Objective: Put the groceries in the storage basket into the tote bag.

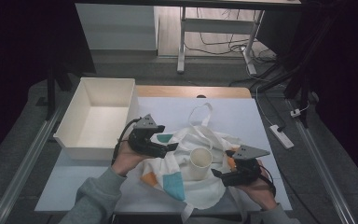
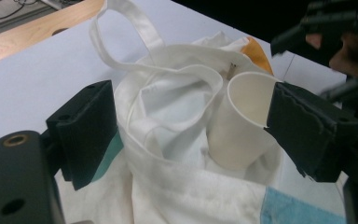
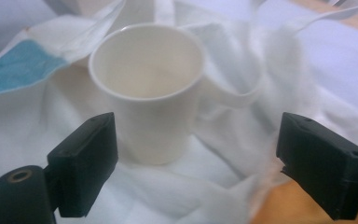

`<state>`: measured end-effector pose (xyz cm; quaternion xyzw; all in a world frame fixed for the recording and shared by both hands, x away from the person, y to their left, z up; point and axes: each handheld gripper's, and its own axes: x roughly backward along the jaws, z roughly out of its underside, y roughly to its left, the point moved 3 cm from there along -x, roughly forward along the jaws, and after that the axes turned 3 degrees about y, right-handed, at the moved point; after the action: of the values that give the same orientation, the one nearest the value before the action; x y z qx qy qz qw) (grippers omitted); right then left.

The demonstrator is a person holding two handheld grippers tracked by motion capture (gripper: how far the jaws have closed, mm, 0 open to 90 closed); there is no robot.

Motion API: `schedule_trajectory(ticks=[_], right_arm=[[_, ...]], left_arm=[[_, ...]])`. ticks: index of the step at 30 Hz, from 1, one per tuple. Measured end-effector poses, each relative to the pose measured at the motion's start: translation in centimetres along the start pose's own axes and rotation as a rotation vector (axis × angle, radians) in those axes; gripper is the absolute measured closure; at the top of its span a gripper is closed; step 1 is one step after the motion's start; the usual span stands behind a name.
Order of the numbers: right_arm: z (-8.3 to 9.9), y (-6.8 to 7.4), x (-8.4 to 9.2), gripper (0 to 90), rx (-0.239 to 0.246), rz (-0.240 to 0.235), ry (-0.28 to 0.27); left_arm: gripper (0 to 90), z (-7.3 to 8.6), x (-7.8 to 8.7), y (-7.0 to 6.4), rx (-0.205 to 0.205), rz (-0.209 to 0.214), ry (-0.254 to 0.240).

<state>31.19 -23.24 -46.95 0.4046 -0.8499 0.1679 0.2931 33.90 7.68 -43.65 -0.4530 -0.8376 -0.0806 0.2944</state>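
A white cloth tote bag (image 1: 186,186) with teal, blue and orange patches lies crumpled on the table's middle. A white paper cup (image 1: 200,161) stands upright on it, empty inside. My left gripper (image 1: 171,147) reaches in from the bag's left side. In the left gripper view its jaws (image 2: 189,112) stand wide, with the bag's (image 2: 182,196) folded mouth and the cup (image 2: 242,126) between and beyond them. My right gripper (image 1: 216,173) hovers just right of the cup, open. Its jaws (image 3: 200,135) frame the cup (image 3: 149,93) without touching it, above the bag (image 3: 242,93).
An empty white box (image 1: 98,116) sits at the table's back left, close to my left hand. The bag's handle loops (image 1: 200,112) trail toward the far wooden edge (image 1: 191,91). A power strip (image 1: 281,135) lies on the floor to the right.
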Motion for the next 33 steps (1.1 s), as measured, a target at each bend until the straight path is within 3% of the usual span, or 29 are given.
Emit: schedule_trajectory(ticks=[14, 22, 33], right_arm=[[0.9, -3.2, 1.9, 19.4, -0.069, 0.1, -0.058], [1.1, -3.4, 1.9, 19.9, -0.069, 0.118, -0.055], [1.4, -3.7, 1.7, 21.1, -0.069, 0.133, -0.037]], left_arm=[[16.6, 2.1, 1.4, -1.2, -0.022, 0.008, 0.029], [17.6, 3.2, 1.7, -1.9, -0.045, -0.008, 0.053], [17.3, 4.7, 0.1, -2.1, -0.053, -0.017, 0.128]])
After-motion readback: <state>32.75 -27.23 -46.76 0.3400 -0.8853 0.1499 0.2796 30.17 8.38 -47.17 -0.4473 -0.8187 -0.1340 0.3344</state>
